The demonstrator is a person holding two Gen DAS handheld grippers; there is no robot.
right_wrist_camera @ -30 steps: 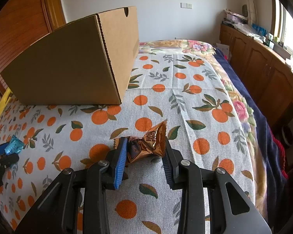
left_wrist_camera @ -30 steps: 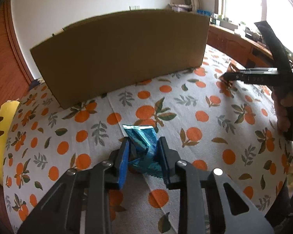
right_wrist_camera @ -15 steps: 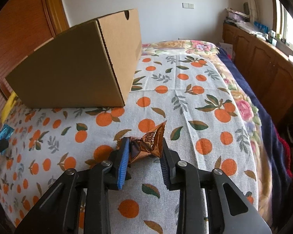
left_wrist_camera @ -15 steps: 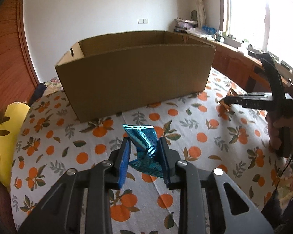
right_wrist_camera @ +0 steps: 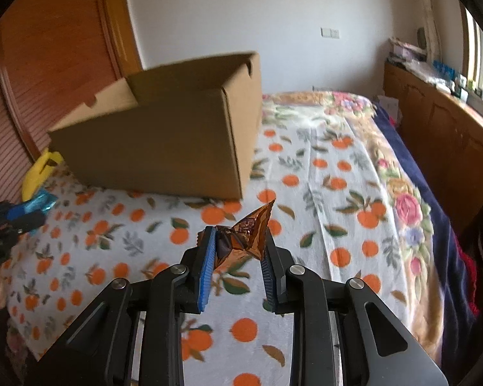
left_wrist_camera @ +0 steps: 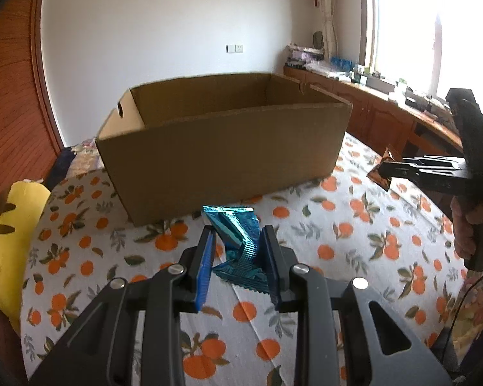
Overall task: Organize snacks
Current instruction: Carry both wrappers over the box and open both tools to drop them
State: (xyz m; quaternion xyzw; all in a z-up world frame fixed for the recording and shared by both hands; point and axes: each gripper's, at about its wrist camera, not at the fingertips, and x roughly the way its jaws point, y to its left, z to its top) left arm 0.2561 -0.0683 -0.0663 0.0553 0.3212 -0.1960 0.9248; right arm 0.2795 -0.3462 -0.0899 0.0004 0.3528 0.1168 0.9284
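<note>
Our left gripper [left_wrist_camera: 238, 259] has its jaws clamped on a crinkled blue foil snack packet [left_wrist_camera: 238, 241]; our right gripper [right_wrist_camera: 238, 262] pinches a brown foil snack packet [right_wrist_camera: 244, 236], both near the open brown cardboard box [left_wrist_camera: 222, 151] on the orange-print bedspread [left_wrist_camera: 338, 238].

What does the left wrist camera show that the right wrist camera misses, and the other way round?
Only the left wrist view looks into the cardboard box; what shows of its inside is bare, its floor hidden. It also shows the window.

Only the right wrist view shows the navy bedding along the bed's edge.

Both show the box, the orange-print cloth, the left gripper shut on the blue packet, and the right gripper shut on the brown packet.
</note>
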